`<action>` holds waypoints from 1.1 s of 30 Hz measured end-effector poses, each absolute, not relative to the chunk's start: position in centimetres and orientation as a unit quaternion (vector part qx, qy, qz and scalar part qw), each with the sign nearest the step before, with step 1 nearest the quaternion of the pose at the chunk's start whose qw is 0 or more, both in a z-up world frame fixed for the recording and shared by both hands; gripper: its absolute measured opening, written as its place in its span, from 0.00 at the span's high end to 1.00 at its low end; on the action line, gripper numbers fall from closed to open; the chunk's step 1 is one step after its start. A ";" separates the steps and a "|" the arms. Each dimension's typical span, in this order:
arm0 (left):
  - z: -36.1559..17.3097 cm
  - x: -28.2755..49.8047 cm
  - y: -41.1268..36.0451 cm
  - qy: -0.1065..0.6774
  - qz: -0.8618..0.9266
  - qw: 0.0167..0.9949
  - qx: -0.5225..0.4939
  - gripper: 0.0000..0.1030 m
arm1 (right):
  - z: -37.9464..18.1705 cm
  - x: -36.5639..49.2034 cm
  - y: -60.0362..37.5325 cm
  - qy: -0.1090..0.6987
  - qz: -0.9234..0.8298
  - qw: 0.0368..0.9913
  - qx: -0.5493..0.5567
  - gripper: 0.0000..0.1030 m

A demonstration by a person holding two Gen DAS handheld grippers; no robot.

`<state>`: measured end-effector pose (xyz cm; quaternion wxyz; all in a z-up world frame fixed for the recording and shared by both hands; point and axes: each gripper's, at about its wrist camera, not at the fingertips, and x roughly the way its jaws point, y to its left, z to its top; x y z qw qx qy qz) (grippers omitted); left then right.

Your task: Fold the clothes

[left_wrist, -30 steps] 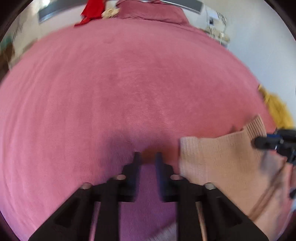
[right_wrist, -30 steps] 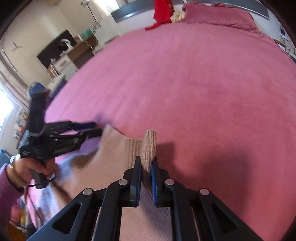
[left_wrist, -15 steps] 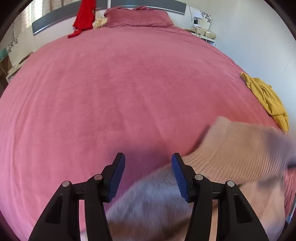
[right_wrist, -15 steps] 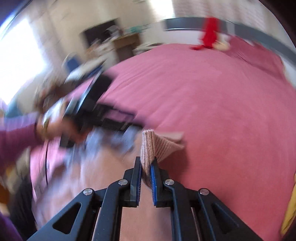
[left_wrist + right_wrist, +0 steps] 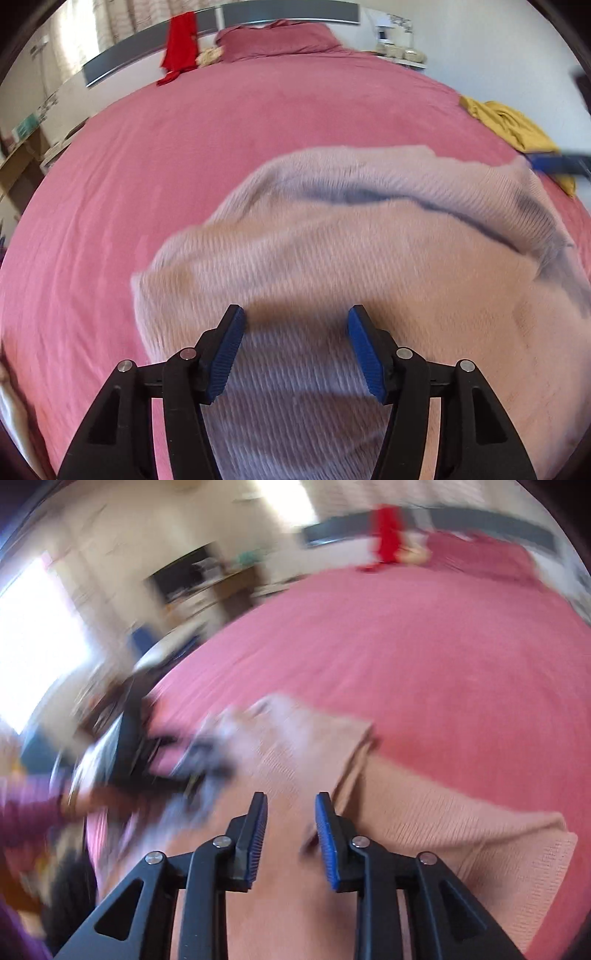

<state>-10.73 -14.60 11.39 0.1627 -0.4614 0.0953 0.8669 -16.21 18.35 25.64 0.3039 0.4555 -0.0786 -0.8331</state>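
Note:
A peach ribbed knit sweater (image 5: 351,258) lies spread on the pink bed (image 5: 221,129), blurred by motion. My left gripper (image 5: 295,332) is open and empty, just above the sweater's near part. My right gripper (image 5: 290,819) is open and empty over the sweater (image 5: 424,823) in the right wrist view, with a sleeve edge just beyond its fingers. The right gripper's blue tip (image 5: 554,162) shows at the sweater's far right corner in the left wrist view. The left gripper (image 5: 147,753) is a dark blur at the left in the right wrist view.
A yellow garment (image 5: 513,125) lies at the bed's right edge. A red garment (image 5: 179,48) hangs by the headboard beside a pink pillow (image 5: 280,38). A desk and shelves (image 5: 207,579) stand left of the bed, under a bright window.
My right gripper has let go of the sweater's cuff and opened. The sweater has dropped and spread flat on the bed. My left gripper, shut a second ago, stays open above the sweater.

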 end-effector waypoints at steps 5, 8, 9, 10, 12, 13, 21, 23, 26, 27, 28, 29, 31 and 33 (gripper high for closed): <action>12.1 -9.5 -16.3 0.030 0.872 0.145 -0.466 0.41 | 21.4 -24.1 16.5 -0.181 -0.779 0.239 0.550 0.71; 12.5 -9.0 -17.7 0.015 0.876 0.132 -0.464 0.41 | 20.0 -26.0 15.3 -0.222 -0.762 0.250 0.554 0.89; 12.7 -8.9 -18.3 0.008 0.878 0.126 -0.461 0.41 | 20.9 -25.4 14.3 -0.198 -0.776 0.274 0.533 0.89; 12.9 -8.7 -18.9 0.002 0.881 0.118 -0.458 0.41 | 22.0 -24.2 12.8 -0.149 -0.790 0.304 0.512 0.92; 13.3 -8.3 -20.4 -0.014 0.890 0.094 -0.446 0.41 | 23.7 -20.9 9.4 -0.028 -0.804 0.355 0.476 0.92; 13.4 -8.3 -20.7 -0.019 0.894 0.083 -0.440 0.41 | 24.0 -18.9 7.7 0.033 -0.801 0.377 0.464 0.92; 14.1 -8.3 -20.0 -0.057 0.901 0.058 -0.426 0.41 | 22.8 -8.8 5.8 0.126 -0.757 0.456 0.452 0.79; 14.9 -8.7 -19.0 -0.048 0.907 0.067 -0.413 0.41 | 23.4 -9.5 8.0 0.065 -0.786 0.424 0.445 0.79; 15.4 -10.3 -15.8 -0.029 0.911 0.084 -0.403 0.40 | 23.6 -13.1 11.7 -0.028 -0.824 0.342 0.450 0.78; 15.3 -11.0 -14.2 -0.014 0.911 0.091 -0.403 0.37 | 23.5 -14.5 12.6 -0.052 -0.835 0.310 0.452 0.78; 15.1 -11.7 -12.7 0.006 0.910 0.096 -0.404 0.37 | 23.5 -16.0 13.6 -0.076 -0.843 0.278 0.453 0.76; 14.9 -12.3 -11.3 0.026 0.908 0.101 -0.405 0.37 | 23.3 -17.1 14.1 -0.086 -0.848 0.258 0.456 0.76; 14.0 -13.5 -8.5 0.073 0.904 0.102 -0.408 0.36 | 22.4 -18.7 13.2 -0.056 -0.851 0.237 0.464 0.77; 12.2 -14.6 -6.3 0.129 0.896 0.095 -0.415 0.36 | 21.1 -19.4 12.1 -0.015 -0.853 0.226 0.470 0.77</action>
